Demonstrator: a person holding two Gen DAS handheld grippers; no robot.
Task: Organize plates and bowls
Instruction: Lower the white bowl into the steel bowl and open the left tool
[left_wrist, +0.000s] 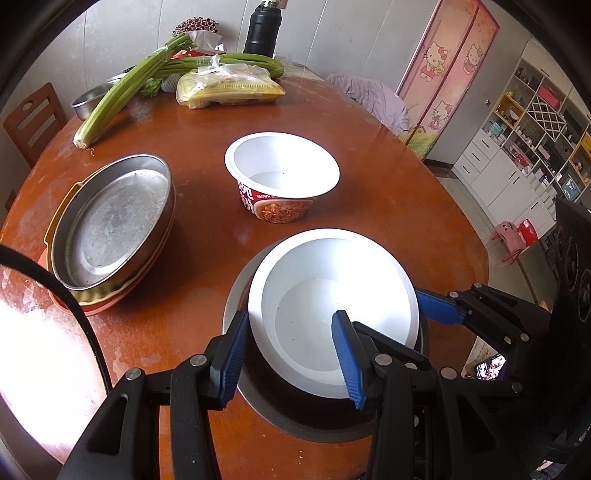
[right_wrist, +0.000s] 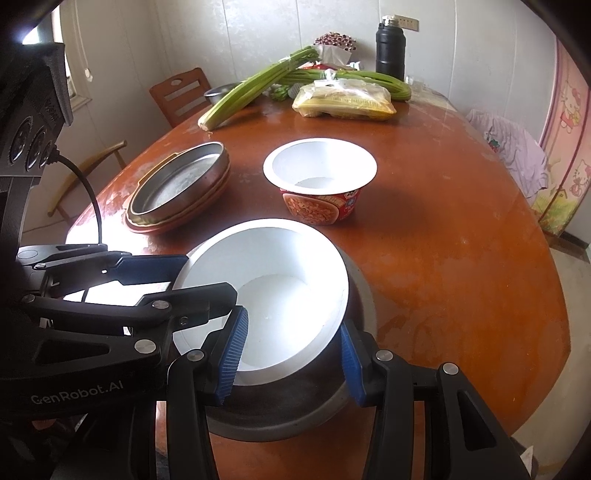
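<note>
Two grippers work one white bowl, which sits tilted inside a grey metal bowl at the near edge of the bench. To seat it well, I judge both sides should lower together so the rim levels before either lets go. The left gripper has its fingers fairly wide, straddling the near rim, one outside and one inside; whether they press it I cannot tell. The right gripper likewise straddles the rim, fingers moderately spread, contact unclear. A noodle cup and stacked plates wait beyond.
</note>
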